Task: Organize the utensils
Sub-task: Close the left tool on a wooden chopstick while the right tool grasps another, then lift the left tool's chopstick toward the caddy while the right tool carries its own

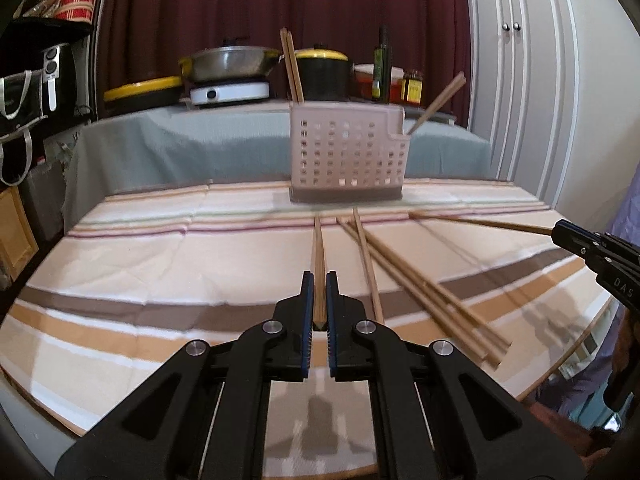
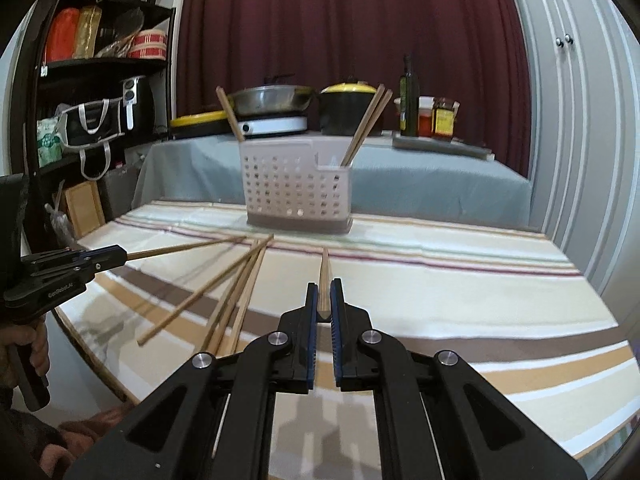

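Two grippers, left (image 1: 319, 280) and right (image 2: 325, 286), level above tabletop (image 1: 140, 264), pointing at caddy (image 1: 347, 156), jaws each clamped on chopsticks (image 1: 319, 252); loose chopsticks (image 1: 420, 284) lying before caddy.

Perforated pale plastic utensil holder (image 1: 346, 152), upright on the striped cloth, with a notched smaller compartment at one end. Wooden chopsticks (image 1: 291, 66) stand leaning in its far left corner; another pair (image 1: 438, 103) leans out of the small right compartment. Loose chopsticks (image 1: 420, 288) lie fanned and overlapping on the cloth in front. One pair (image 1: 319, 264) sits clamped between gripper pads, another (image 2: 324, 280) likewise.
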Demonstrator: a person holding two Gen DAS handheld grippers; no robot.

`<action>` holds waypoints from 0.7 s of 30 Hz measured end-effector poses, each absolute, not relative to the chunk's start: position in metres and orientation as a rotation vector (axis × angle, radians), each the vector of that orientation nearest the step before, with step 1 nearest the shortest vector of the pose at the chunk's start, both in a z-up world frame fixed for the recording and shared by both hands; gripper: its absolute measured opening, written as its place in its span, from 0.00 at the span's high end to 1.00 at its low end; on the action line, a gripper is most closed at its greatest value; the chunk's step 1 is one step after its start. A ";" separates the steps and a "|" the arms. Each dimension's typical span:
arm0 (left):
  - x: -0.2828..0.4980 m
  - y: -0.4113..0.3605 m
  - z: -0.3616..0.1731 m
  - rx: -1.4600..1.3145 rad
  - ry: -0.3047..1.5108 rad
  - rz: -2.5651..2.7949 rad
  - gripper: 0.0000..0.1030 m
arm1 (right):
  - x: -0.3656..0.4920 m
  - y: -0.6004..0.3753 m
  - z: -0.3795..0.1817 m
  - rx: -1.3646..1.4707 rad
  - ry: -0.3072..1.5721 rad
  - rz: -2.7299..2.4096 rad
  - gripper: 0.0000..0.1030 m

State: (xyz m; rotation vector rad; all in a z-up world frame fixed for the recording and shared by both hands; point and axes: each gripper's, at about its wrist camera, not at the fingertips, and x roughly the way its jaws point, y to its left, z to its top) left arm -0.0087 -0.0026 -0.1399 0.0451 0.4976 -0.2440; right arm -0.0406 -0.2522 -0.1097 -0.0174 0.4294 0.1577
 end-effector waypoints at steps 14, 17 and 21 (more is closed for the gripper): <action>-0.014 0.011 -0.063 0.008 0.378 -0.220 0.94 | -0.043 -0.264 -0.052 0.004 0.322 0.129 0.93; -0.010 0.014 -0.051 -0.001 0.377 -0.219 0.94 | -0.040 -0.266 -0.043 0.014 0.306 0.132 0.93; -0.003 0.017 -0.043 -0.015 0.384 -0.222 0.94 | -0.031 -0.266 -0.035 0.021 0.299 0.134 0.93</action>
